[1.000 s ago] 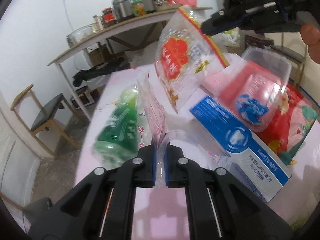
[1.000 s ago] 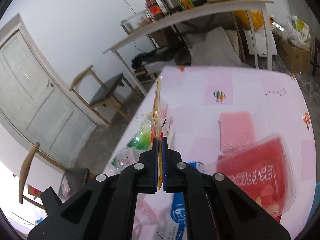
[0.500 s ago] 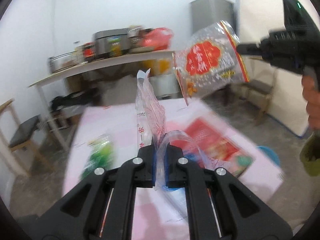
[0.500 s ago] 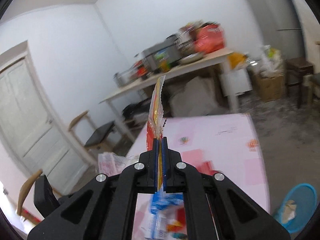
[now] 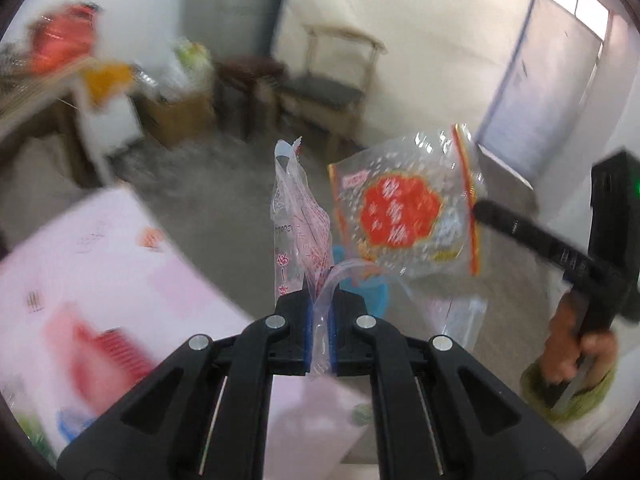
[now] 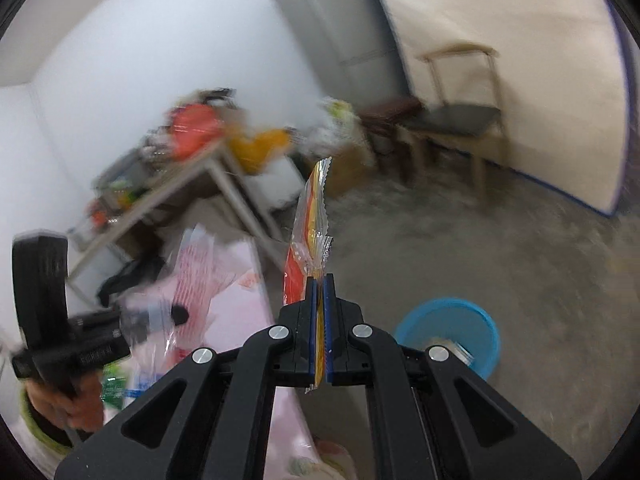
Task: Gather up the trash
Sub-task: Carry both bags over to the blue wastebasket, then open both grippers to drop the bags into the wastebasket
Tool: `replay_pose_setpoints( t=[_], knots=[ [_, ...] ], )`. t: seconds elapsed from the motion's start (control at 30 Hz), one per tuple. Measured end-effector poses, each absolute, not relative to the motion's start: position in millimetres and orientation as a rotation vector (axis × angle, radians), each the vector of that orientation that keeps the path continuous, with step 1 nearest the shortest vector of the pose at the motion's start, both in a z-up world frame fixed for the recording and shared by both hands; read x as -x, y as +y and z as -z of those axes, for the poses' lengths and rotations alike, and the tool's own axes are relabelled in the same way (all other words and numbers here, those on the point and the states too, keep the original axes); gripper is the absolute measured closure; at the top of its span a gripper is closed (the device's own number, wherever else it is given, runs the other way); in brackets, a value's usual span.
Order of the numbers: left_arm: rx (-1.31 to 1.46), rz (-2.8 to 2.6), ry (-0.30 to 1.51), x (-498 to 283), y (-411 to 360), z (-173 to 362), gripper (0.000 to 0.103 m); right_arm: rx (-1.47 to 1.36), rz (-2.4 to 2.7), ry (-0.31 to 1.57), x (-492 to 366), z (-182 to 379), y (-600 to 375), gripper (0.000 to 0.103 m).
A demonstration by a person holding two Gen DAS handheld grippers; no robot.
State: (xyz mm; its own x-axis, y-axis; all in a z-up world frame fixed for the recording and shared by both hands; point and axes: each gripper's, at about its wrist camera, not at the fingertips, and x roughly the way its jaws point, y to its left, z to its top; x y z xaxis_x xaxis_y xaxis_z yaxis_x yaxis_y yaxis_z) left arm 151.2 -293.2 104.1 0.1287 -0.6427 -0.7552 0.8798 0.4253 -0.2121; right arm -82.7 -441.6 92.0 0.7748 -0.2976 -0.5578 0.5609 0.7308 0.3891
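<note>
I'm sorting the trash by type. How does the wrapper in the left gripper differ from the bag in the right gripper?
The clear wrapper in the left gripper carries fine red lettering; the snack bag in the right gripper carries a large solid red emblem and red-and-orange edges. The clear wrapper is narrow and crumpled; the snack bag is broader and flatter. Both are thin, largely see-through plastic, each pinched between shut jaws.

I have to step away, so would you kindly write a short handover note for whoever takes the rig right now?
Left gripper: shut on a clear wrapper with red print.
Right gripper: shut on a snack bag with a red label.
Both are held in the air beyond the pink table, near the blue bin on the floor.
Done: two pieces picked up.
Left: drop both in the bin, then clear the remaining packaging off the table.
</note>
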Motion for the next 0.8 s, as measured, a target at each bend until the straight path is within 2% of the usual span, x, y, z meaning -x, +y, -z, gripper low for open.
replay_pose_setpoints(
  t=[0.1,0.3,0.5,0.63,0.67,0.7,0.73,0.77,0.8],
  knots=[
    [-0.367,1.144,1.048,-159,-353,-72,0.098,-0.632,0.557,0.545,88,-53,-471,0.1],
    [-0.498,1.029,1.226,-167,-458,15,0.099,-0.829,0.643,0.69,80,47,-539,0.1],
    [-0.5,0.936,1.355,-181,-513,82,0.099,-0.99,0.69,0.755,67,129,-589,0.1],
    [-0.449,0.911,1.439,-184,-534,115,0.098,-1.074,0.713,0.763,58,161,-609,0.098],
    [-0.438,0.888,1.444,-187,-538,123,0.095,-1.1,0.717,0.767,55,171,-615,0.098],
    [-0.432,0.866,1.449,-189,-538,131,0.081,-1.124,0.728,0.79,53,184,-623,0.092],
    [-0.427,0.823,1.457,-193,-541,139,0.071,-1.149,0.742,0.81,53,194,-631,0.073],
    [-0.422,0.792,1.461,-195,-541,143,0.06,-1.175,0.758,0.82,53,205,-635,0.064],
    [-0.417,0.781,1.463,-196,-540,146,0.059,-1.187,0.774,0.819,55,213,-637,0.058]
  ],
)
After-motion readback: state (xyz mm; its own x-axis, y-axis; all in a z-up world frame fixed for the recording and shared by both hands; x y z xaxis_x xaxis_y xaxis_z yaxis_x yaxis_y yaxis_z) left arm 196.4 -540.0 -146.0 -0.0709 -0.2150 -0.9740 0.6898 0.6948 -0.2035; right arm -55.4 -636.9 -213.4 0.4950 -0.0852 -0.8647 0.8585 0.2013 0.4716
